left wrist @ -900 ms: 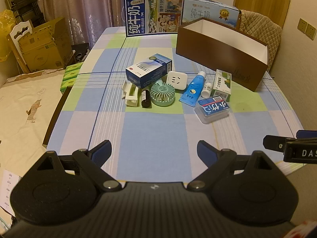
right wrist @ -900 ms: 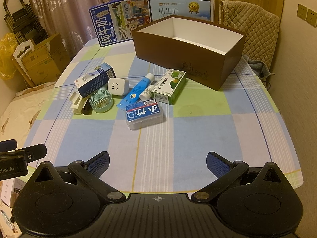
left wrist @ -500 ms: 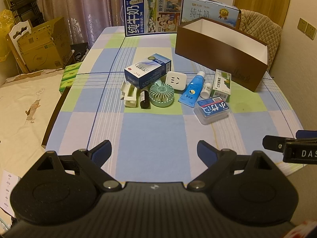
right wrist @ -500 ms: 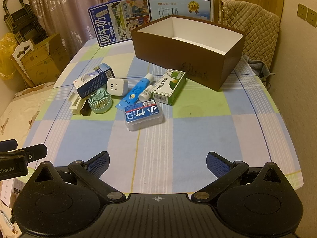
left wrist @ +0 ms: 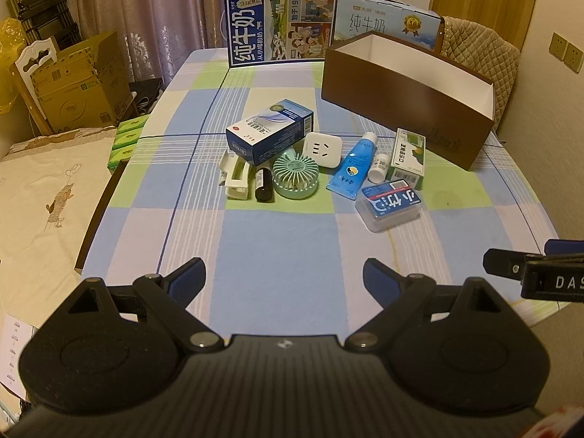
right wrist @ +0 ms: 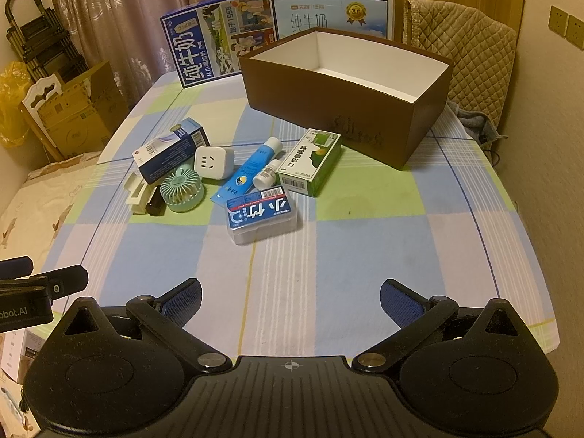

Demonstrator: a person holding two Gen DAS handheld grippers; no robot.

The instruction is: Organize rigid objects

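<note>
Flanking brown box: milk cartons, quilted chair.

Small items clustered before brown box

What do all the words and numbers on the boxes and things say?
"纯牛奶" and "1956": dark blue milk carton
"纯牛奶": pale blue milk carton
"小竹": clear plastic case, blue label
"DAS": right gripper seen at the frame edge, cut off
"obot.AI": left gripper seen at the frame edge, cut off
Blue medicine box, green box, blue tube, small bottle: print too small to read
</note>
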